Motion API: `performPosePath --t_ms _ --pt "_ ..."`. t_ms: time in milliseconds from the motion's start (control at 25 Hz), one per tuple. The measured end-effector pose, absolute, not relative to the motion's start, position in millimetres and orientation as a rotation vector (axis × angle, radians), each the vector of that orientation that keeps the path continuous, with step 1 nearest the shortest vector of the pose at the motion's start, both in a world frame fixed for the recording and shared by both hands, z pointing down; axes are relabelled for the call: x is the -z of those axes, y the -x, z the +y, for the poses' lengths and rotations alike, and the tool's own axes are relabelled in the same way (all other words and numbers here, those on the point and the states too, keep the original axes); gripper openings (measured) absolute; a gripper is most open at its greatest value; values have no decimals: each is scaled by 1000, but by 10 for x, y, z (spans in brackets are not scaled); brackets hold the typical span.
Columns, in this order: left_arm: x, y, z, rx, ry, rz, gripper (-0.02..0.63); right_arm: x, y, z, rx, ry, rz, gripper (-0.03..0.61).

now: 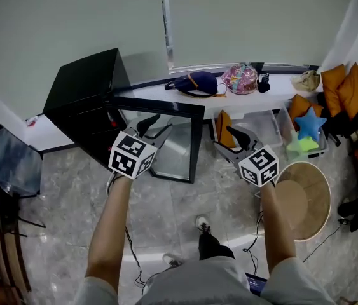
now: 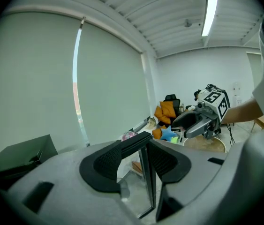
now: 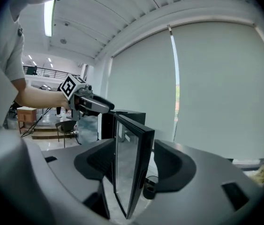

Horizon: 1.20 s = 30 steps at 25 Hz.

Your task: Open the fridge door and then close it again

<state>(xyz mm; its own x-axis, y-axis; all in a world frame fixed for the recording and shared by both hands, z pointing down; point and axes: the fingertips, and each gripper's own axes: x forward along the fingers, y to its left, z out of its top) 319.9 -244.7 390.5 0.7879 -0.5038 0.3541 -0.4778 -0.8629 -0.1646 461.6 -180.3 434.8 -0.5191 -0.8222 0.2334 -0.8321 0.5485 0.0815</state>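
A black mini fridge (image 1: 83, 97) stands on the floor against the window wall, with its glass door (image 1: 169, 142) swung wide open toward me. My left gripper (image 1: 156, 124) hovers in front of the door's top edge, jaws open and empty. In the left gripper view the door's edge (image 2: 147, 177) lies beyond the gap between the jaws, untouched by the pads. My right gripper (image 1: 228, 138) hangs open a little to the right of the door's free edge. In the right gripper view the door (image 3: 132, 163) stands edge-on past the jaws, with the left gripper (image 3: 94, 104) behind it.
A low white ledge (image 1: 280, 88) under the window holds a dark bag (image 1: 194, 82) and a pink bag (image 1: 242, 78). To the right are a round wooden table (image 1: 302, 199), a blue star toy (image 1: 310, 124) and orange cushions (image 1: 344, 84). A dark chair (image 1: 13, 164) stands at left.
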Motion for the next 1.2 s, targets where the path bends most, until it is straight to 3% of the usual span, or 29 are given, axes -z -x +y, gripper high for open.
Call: performPosePath --t_ms 640,760,1200 --pt "-4378 -3650 -3182 709 2949 810 160 -5028 -4329 -2995 -124 -1066 -2653 286" --pt "-4376 -3646 -3200 710 2948 812 158 -5032 -4311 -3010 -117 -1069 -2646 219" --pt "-4333 -3471 -3043 661 2982 831 146 -5008 -4143 -2734 -174 -1090 -2627 207"
